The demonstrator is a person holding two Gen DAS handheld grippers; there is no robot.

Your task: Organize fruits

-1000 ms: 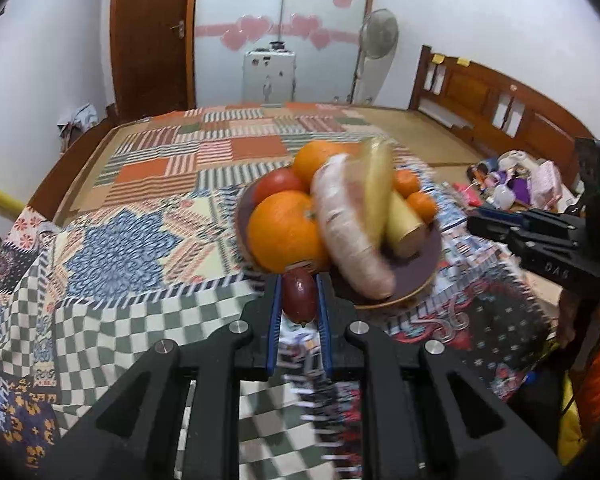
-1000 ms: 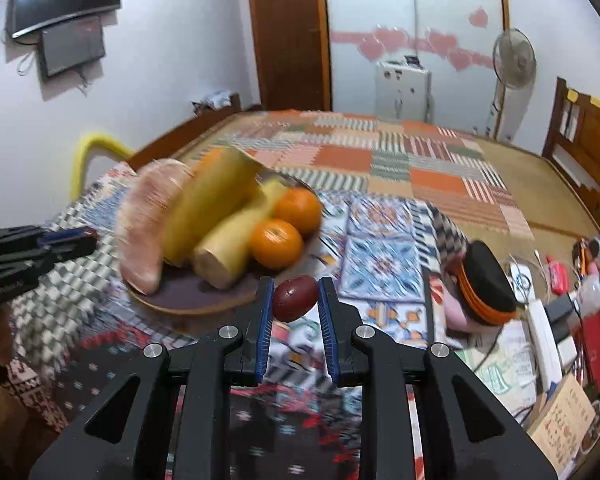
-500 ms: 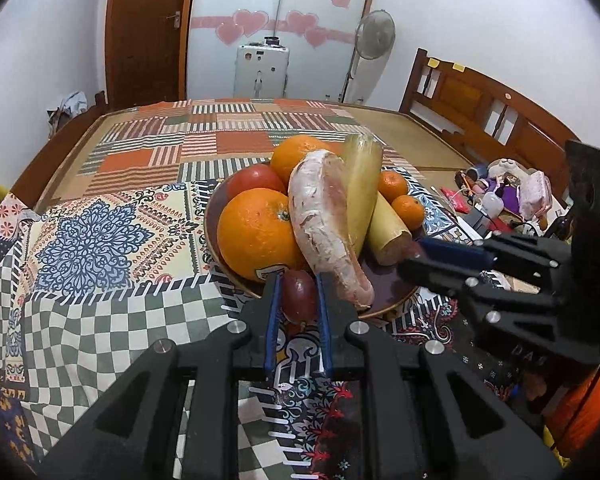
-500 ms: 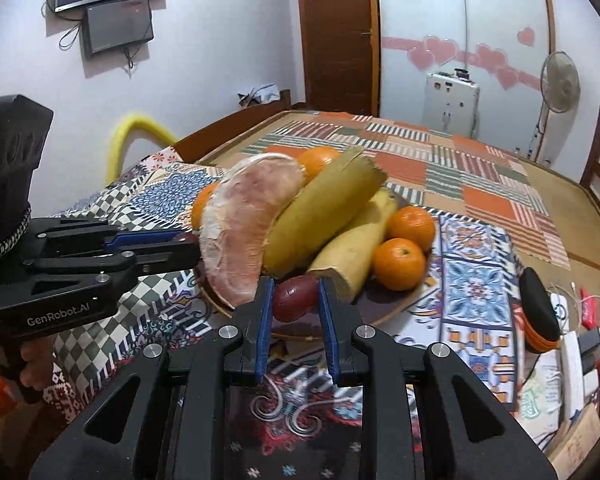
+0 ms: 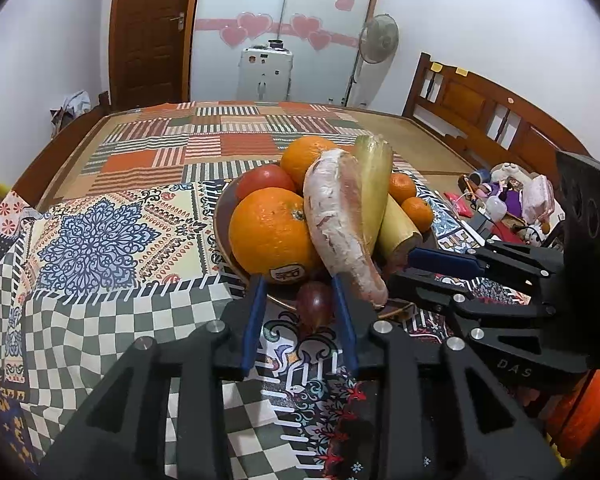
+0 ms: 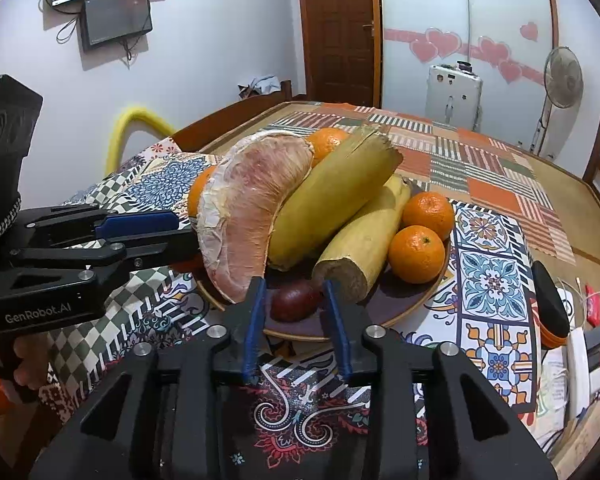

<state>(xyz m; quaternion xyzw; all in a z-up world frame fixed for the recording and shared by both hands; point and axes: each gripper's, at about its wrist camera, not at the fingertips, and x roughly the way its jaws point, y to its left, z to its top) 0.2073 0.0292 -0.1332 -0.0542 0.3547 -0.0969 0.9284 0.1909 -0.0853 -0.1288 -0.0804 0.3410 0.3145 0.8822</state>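
Two dark red grapes lie at the plate's (image 6: 412,312) near rim: one grape (image 5: 315,303) sits loose between the left tool's (image 5: 300,280) jaws, the other grape (image 6: 296,301) between the right tool's (image 6: 294,286). Both tools have just been opening and stand narrowly parted. The plate on the table (image 5: 100,240) holds two oranges, two tangerines, one tomato, two sugarcane pieces and one pomelo wedge.

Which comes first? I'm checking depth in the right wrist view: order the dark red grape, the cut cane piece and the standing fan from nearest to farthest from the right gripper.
1. Dark red grape, between the right gripper fingers, on the plate.
2. Cut cane piece, just beyond, to the right.
3. Standing fan, far right, by the wall.
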